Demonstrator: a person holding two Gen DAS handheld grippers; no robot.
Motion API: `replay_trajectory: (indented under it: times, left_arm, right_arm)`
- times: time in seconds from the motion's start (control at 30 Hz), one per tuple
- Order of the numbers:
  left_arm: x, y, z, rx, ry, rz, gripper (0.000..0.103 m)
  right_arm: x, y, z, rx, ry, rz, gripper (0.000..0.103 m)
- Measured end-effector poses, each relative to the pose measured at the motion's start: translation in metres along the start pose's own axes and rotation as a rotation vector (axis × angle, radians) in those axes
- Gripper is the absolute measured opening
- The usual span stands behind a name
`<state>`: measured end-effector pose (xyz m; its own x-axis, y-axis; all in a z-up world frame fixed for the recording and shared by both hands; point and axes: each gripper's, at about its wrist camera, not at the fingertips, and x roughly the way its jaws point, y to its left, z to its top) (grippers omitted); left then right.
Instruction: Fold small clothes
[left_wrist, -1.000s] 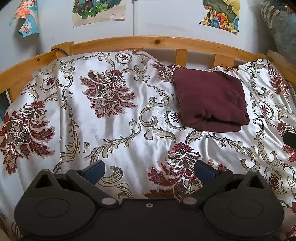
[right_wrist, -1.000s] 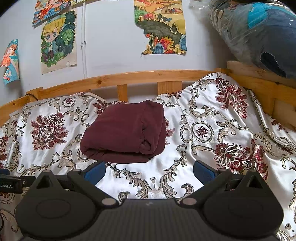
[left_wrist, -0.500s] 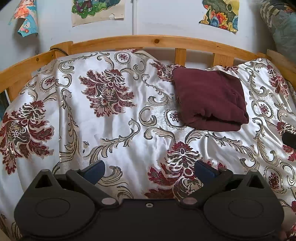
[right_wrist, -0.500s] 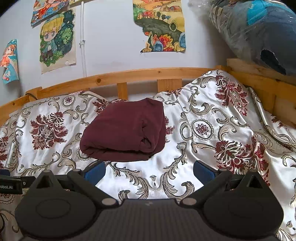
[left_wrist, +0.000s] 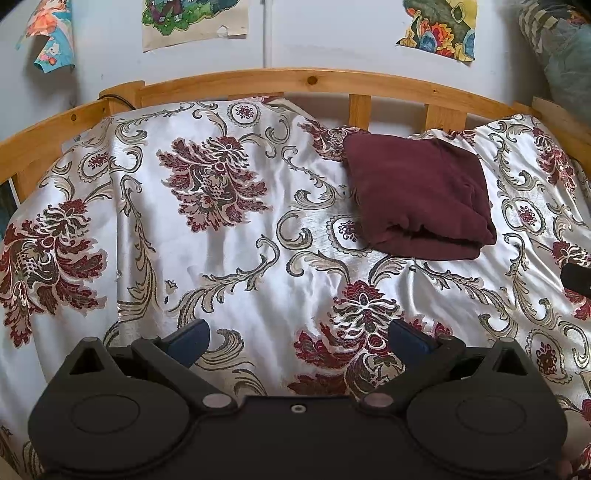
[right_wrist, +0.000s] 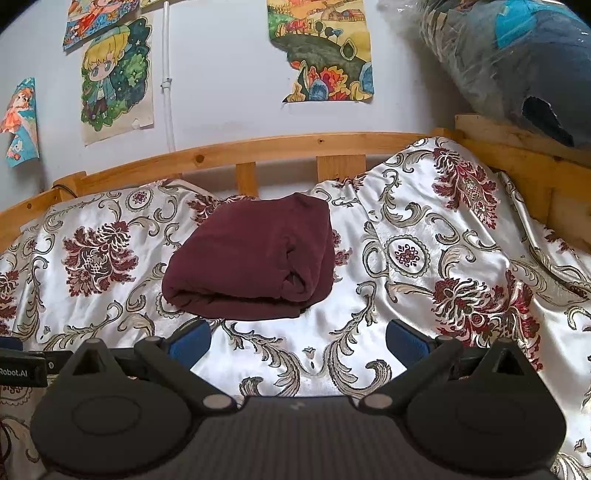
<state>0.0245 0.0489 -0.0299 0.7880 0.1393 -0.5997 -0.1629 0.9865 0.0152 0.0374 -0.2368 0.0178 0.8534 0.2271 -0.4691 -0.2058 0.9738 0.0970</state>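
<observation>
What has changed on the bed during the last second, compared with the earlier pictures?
Almost nothing. The folded dark maroon garment sits slightly lower in the right wrist view, so the right gripper tilted up a little. Nothing was taken hold of or let go. Both grippers, the left gripper too, stay open and empty; the garment remains folded on the floral satin bedspread.

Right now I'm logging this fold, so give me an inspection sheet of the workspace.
Surface: glossy white bedspread with maroon floral print, rumpled, over a wooden-railed bed.
Job's things: dark maroon garment, folded into a compact bundle, near the rail.
Clutter: nothing seen.
Grippers: left gripper open, empty; right gripper open, empty; both short of the garment.
Cables: thin black cable at the rail's corner.
Surroundings: paper drawings on the wall; plastic-wrapped bundle at right.
</observation>
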Motion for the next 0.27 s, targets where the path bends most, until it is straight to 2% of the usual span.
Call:
replay_trajectory:
  times: [0.27]
  left_arm:
    - [0.0006, -0.0007, 0.0008, 0.006, 0.0, -0.003, 0.102]
  right_arm:
    - [0.0001, -0.0002, -0.0006, 0.001, 0.001, 0.0, 0.103]
